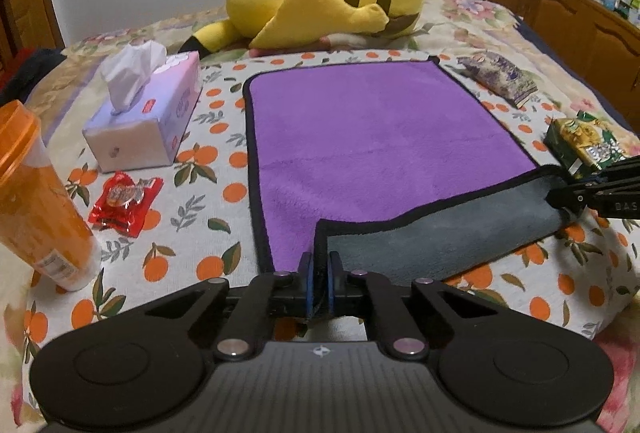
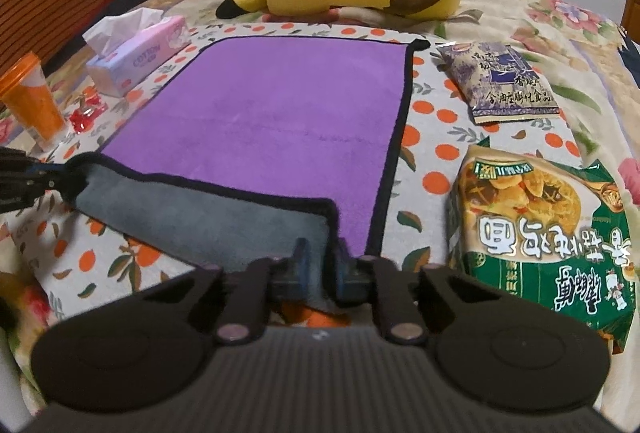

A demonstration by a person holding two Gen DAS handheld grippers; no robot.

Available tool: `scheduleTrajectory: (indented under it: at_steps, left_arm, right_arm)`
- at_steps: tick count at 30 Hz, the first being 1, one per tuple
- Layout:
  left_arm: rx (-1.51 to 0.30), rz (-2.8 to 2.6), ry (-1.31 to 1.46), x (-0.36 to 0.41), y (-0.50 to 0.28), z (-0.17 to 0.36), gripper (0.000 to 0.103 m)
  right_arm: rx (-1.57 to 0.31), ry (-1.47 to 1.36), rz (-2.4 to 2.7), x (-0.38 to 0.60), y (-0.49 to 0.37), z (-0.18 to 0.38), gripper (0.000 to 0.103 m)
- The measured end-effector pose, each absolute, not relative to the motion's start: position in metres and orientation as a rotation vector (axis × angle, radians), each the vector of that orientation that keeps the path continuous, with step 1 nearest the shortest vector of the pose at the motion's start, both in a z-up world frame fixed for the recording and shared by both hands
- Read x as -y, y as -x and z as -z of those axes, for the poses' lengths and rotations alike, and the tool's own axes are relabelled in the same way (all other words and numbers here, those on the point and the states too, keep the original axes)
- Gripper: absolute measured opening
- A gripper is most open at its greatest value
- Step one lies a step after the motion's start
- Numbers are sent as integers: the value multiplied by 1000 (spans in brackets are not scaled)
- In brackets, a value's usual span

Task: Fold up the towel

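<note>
The towel (image 1: 372, 137) is a plush rectangle — bright purple on its upper face, grey on its underside, bound all round with a black hem. Most of it lies flat and smooth on the orange-print cloth on the bed, its far edge toward the head of the bed. The near edge is lifted and turned back over the purple — a grey strip (image 2: 208, 217) shows across the front, running between the two near corners. Both near corners are raised off the bed; the far corners lie down flat, one slightly curled.
</note>
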State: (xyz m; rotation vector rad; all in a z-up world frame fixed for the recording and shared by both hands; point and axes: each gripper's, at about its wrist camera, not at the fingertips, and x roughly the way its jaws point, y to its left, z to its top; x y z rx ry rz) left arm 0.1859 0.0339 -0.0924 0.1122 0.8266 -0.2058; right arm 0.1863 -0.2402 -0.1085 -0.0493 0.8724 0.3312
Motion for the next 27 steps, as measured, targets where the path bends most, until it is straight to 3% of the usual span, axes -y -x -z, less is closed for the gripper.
scheduleTrajectory:
  at_steps: [27]
  left_arm:
    - [-633,226,-82,-31,-168,47,6]
  right_arm:
    - [-695,-24,-343,257,-186,83,5]
